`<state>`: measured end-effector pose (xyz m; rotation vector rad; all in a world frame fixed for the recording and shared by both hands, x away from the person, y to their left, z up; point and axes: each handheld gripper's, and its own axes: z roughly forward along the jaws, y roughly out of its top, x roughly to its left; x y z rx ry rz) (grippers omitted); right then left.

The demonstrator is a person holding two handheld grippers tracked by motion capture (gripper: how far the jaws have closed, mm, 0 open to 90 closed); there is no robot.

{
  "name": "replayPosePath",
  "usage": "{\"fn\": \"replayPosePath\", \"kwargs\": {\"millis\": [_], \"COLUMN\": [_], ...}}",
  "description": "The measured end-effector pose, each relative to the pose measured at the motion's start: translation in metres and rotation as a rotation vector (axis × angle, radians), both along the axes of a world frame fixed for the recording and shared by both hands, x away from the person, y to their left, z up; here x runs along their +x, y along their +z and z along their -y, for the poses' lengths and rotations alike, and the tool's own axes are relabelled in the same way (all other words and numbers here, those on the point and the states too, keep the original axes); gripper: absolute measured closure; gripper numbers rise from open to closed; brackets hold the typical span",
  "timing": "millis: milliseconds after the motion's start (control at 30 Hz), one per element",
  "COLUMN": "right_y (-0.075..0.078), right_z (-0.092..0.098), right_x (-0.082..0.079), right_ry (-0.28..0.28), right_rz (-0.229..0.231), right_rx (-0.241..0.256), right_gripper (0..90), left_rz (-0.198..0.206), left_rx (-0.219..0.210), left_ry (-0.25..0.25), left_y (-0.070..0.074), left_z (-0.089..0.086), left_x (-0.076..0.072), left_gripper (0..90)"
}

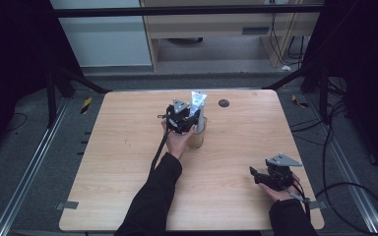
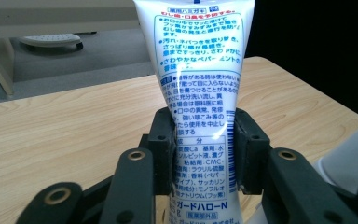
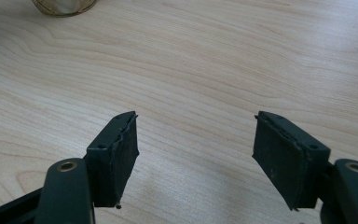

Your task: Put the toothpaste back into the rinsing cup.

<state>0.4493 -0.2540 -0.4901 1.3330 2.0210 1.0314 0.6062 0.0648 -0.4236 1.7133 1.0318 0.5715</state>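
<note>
**Upright tube clamped over cup, right gripper idle**

Currently the left gripper (image 1: 186, 117) sits near the far centre of the desk (image 1: 128, 162), held by the person's left hand (image 1: 177, 141), w/ a black sleeve (image 1: 150, 199) running back to the near edge. Its jaws are closed on a white tube (image 2: 200, 93) w/ blue print. In the left gripper view both pads (image 2: 164, 149) press the tube's sides at its lower-middle part, and the body pinches slightly narrower there.

Tube's long axis runs roughly vertical. The wide flat crimped end points up, seen in the high view as the pale tip (image 1: 197, 101) above the gripper; the lower end goes down out of the left gripper view, so the cap can't be seen. The printed side faces the gripper's camera.

Just beside and below the gripper stands a tan cup (image 1: 197, 133), upright on the desk. A grey stick-like item (image 1: 200, 120) leans out of it; what it is can't be told. Whether the tube's bottom is inside the cup or just over it is unclear.

Right gripper (image 1: 263, 176) rests low at the near right of the desk, well apart from the tube. Its jaws are spread wide w/ nothing between them, bare wood showing in the gap in the right gripper view, pads (image 3: 116, 156) worn at the edges. A round glassy rim (image 3: 64, 5) shows at that view's top left.

A small dark disc (image 1: 223, 103) lies near the far edge.
</note>
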Motion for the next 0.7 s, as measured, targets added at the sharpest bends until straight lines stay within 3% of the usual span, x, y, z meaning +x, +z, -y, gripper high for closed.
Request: {"fn": "replayPosePath", "kwargs": {"millis": [100,200,433,533,633,700], "right_y": [0.000,0.000,-0.001,-0.001,-0.001,-0.001], "right_z": [0.000,0.000,-0.001,-0.001,-0.001,-0.001], "right_x": [0.000,0.000,0.000,0.001,0.000,0.000], "right_ry": [-0.001,-0.002,0.005,0.005,0.004,0.003], "right_rz": [0.002,-0.002,0.000,-0.001,0.000,0.000], "right_rx": [0.001,0.000,-0.011,-0.012,-0.011,-0.011], "right_gripper": [30.7,30.6,30.6,30.6,30.6,30.6], "left_rz": [0.006,0.001,-0.036,-0.032,-0.024,-0.012], "left_rx": [0.010,0.056,0.092,0.088,0.099,0.081], "left_ry": [-0.011,-0.019,-0.038,-0.049,-0.058,-0.061], "left_y": [0.002,0.003,-0.006,-0.007,-0.005,-0.001], "left_z": [-0.002,-0.004,-0.014,-0.018,-0.020,-0.025], "left_x": [-0.003,-0.005,-0.009,-0.013,-0.018,-0.024], "left_gripper": [61.9,58.3,57.6,54.9,46.6,47.8]}}
